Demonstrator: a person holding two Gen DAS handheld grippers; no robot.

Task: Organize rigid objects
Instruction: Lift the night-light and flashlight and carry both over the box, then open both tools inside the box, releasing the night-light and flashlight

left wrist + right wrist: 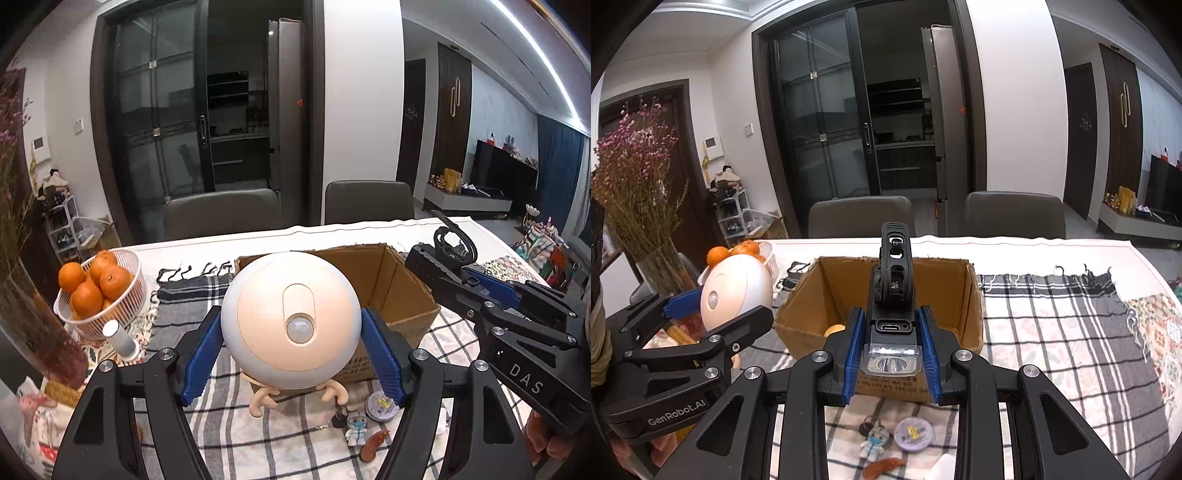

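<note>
My left gripper (291,332) is shut on a round white and peach sensor lamp (291,321) with antler-shaped feet, held above the checked cloth just left of an open cardboard box (399,291). It also shows in the right wrist view (735,295). My right gripper (892,343) is shut on a black flashlight (892,332) with a loop handle, held over the near wall of the box (953,295). The right gripper shows at the right of the left wrist view (443,266). A yellowish object lies inside the box (834,328).
A small astronaut keychain (875,439), a round tin (913,430) and a brown curved piece (882,467) lie on the cloth below the grippers. A white basket of oranges (98,291) and a white cylinder (120,338) stand at the left, beside a vase of dried flowers (646,206). Two chairs stand behind the table.
</note>
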